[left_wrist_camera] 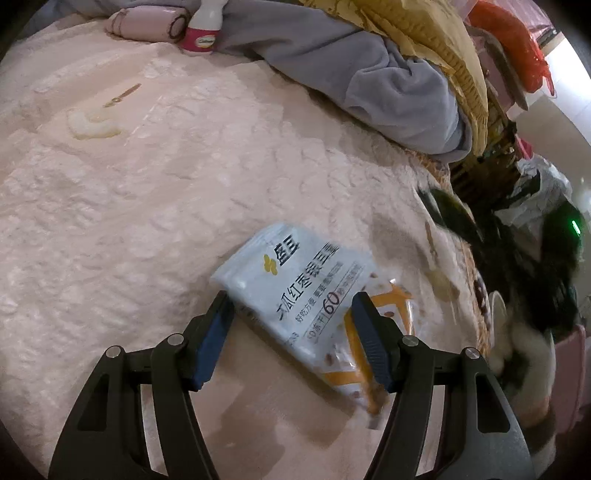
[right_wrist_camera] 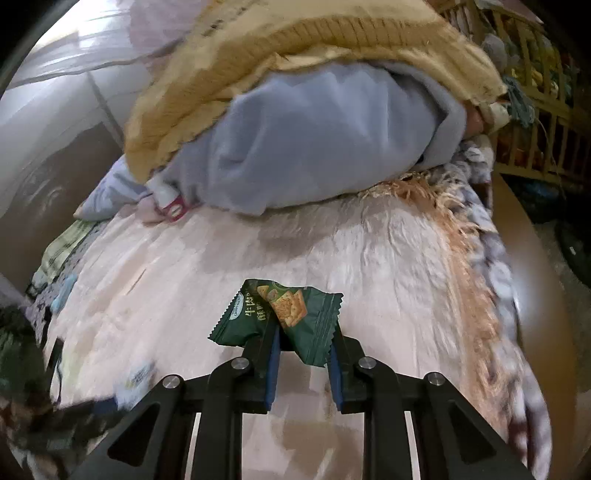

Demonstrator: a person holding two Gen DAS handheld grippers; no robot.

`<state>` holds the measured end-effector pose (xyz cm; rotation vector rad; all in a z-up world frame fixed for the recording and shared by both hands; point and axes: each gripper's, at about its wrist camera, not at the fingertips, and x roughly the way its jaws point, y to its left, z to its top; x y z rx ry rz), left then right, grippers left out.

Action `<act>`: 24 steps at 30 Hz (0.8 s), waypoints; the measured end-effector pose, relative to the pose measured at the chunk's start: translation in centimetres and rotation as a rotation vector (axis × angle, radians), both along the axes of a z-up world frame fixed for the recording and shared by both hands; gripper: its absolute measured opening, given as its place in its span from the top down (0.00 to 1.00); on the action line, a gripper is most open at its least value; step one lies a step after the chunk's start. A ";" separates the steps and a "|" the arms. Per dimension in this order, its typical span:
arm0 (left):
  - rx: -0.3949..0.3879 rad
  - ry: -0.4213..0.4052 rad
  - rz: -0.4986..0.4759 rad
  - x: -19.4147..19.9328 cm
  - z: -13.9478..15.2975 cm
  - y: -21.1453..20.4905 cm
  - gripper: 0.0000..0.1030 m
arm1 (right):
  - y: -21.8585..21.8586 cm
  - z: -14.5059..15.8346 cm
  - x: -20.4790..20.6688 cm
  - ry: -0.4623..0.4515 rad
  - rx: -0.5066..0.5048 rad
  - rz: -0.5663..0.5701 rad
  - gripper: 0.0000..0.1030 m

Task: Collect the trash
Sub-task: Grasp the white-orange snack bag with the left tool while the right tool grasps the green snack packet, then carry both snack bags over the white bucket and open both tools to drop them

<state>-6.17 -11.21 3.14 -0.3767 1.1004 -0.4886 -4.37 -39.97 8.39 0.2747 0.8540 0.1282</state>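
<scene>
The left gripper (left_wrist_camera: 291,301) is spread wide over a pink blanket (left_wrist_camera: 147,206), with a white packet (left_wrist_camera: 306,295) lying flat between its fingers; the left fingertip sits at the packet's near corner and the right one over its orange-printed end, but whether either pad touches it cannot be told, and nothing is clamped. Far ahead of the left finger lie a pale scrap (left_wrist_camera: 92,123) and a thin stick (left_wrist_camera: 122,95), and farther still a bottle (left_wrist_camera: 205,27) with a pink label rests against a grey garment (left_wrist_camera: 369,77) under a yellow knit (left_wrist_camera: 436,40). The right gripper (right_wrist_camera: 303,334) is narrowed to a small gap and pinches a crumpled green wrapper (right_wrist_camera: 291,315), which sticks out ahead of the fingertips above the blanket (right_wrist_camera: 369,251). Well ahead of these fingers the grey garment (right_wrist_camera: 314,136) and yellow knit (right_wrist_camera: 295,37) are heaped, with the bottle (right_wrist_camera: 168,199) at their left foot.
</scene>
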 end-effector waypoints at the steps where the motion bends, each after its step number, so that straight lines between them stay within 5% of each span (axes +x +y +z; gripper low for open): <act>1: -0.008 -0.001 0.004 0.1 -0.1 -0.3 0.37 | 0.2 0.3 -1.4 -0.007 -0.005 0.007 0.79; 3: -0.024 0.001 -0.014 0.4 -0.2 -1.3 0.43 | 0.5 0.7 -3.4 -0.017 -0.006 0.017 0.79; 5: -0.014 -0.013 -0.041 0.5 0.0 -2.4 0.64 | 0.8 1.0 -5.3 -0.025 -0.025 0.017 0.79; 11: -0.015 -0.049 -0.063 -0.2 2.0 -3.2 0.85 | 0.5 2.0 -10.5 -0.049 -0.038 0.001 0.79; 24: -0.012 -0.198 -0.174 -4.7 9.8 -6.6 0.90 | -0.7 5.6 -17.7 -0.130 -0.066 -0.049 0.79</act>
